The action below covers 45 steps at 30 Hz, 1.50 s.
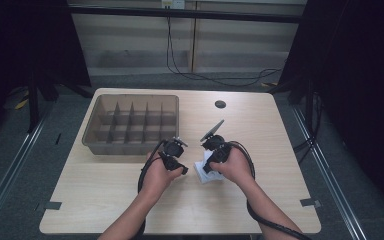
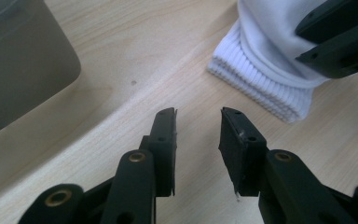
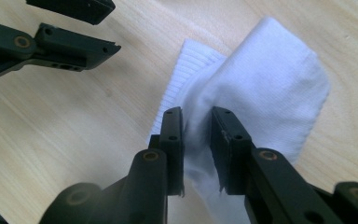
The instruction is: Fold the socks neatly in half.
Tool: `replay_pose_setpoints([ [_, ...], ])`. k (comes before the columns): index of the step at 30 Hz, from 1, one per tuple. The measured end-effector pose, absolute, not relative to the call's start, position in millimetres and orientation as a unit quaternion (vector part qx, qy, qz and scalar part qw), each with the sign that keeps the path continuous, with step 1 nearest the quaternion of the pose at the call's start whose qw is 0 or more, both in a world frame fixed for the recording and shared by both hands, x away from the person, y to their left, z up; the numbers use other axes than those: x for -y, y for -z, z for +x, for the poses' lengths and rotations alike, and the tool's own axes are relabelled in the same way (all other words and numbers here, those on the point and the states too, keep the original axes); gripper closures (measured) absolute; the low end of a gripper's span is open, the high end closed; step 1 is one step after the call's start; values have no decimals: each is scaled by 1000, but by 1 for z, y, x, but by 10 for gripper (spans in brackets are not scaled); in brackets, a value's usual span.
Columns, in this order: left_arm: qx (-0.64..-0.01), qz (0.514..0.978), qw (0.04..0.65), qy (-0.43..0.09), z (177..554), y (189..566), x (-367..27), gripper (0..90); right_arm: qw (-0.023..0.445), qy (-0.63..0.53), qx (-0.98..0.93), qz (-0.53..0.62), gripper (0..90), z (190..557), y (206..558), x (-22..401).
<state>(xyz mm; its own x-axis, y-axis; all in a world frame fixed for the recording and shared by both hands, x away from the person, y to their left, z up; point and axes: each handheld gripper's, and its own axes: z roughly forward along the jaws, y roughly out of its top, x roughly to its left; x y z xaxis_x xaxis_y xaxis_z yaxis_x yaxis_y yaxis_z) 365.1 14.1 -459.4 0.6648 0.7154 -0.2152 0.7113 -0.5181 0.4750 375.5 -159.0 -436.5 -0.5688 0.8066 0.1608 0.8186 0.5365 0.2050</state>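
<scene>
**Sock pinched on the right, left tongs standing by empty**

The white sock (image 3: pixel 261 84) lies on the desk (image 1: pixel 260 125) just in front of me, a little right of centre, folded over on itself, with the ribbed cuff (image 2: pixel 256 84) at the end that faces my left hand. In the right gripper view the right tongs (image 3: pixel 196 116) have a bunched fold of the fabric pinched between the pads, and I judge that a real grip. The sock's long axis runs away from those tongs, out towards its rounded far end.

The left tongs (image 2: pixel 198 116) sit part-spread with nothing between them but bare wood. From them the sock lies ahead and to the right, cuff end nearest, close but not touching. So the right hand is on the thing and the left is the free one; if I bring the left in, the cuff is the edge it meets first.

Beyond the left hand stands the grey divided tray (image 1: pixel 100 145), its compartments looking empty from the high view; one rounded corner of it shows blurred in the left gripper view.

Hard to read: from above, my right hand (image 1: pixel 235 167) covers most of the sock, and I cannot tell how many layers the fold holds, or whether this is one sock or a pair.
</scene>
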Motion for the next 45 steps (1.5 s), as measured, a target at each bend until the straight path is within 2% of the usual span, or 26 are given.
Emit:
replay_pose_setpoints([
  [6, -397, 876, 274, 0, 363, 458, -4, 712, 21, 126, 876, -465, 845, 376, 440, 162],
  [11, -388, 880, 272, 11, 363, 463, 5, 786, 23, 131, 875, -465, 857, 376, 440, 164],
  [16, -397, 875, 276, 15, 363, 469, 11, 805, 26, 139, 874, -464, 860, 375, 437, 167],
  [34, -412, 868, 274, 20, 361, 475, 19, 801, 32, 178, 874, -451, 859, 370, 412, 159],
  [45, -428, 865, 263, 15, 367, 473, -2, 753, 57, 155, 880, -444, 858, 368, 446, 147],
])
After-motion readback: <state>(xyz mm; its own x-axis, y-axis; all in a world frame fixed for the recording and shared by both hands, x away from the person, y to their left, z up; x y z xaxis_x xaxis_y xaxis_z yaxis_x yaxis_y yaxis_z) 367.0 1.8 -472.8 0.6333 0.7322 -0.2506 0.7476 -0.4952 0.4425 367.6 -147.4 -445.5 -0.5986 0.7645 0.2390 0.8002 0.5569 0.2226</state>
